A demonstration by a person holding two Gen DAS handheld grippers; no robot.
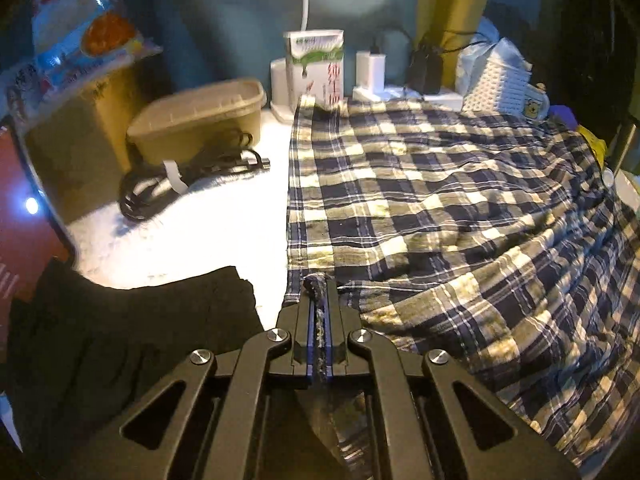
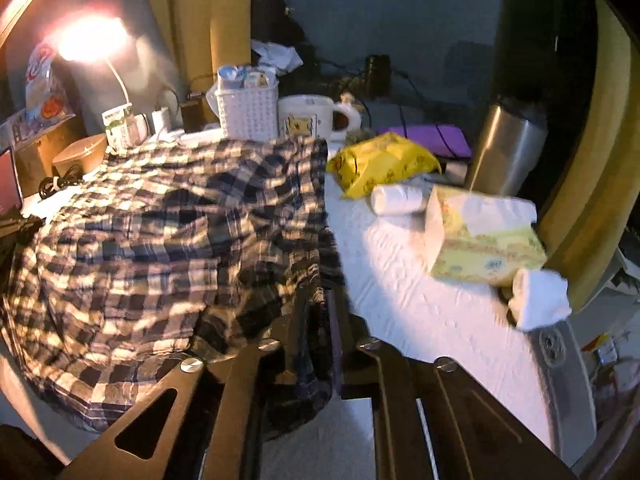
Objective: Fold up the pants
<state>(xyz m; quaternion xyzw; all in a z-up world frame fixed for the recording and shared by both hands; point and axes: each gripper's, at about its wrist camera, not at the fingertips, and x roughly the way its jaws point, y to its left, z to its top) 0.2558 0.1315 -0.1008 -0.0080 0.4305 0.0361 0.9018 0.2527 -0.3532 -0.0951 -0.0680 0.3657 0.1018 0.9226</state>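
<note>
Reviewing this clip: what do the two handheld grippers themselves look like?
Both are matte black linkage grippers with silver round pivot bolts and triangular cut-outs in the outer arms. The left gripper shows blue pads lining its fingers. The right gripper is darker and blurred. No cables, hands or sleeves are visible.

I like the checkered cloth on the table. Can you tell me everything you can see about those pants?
The pants are thin, wrinkly cloth in dark blue and cream checks. They lie spread over the white table, rumpled, with folds and a straight hemmed edge on one side. Their far end reaches a white basket and a mug. The left gripper has its jaws shut on the near edge, and the right gripper pinches another near part, so both hold the cloth.
</note>
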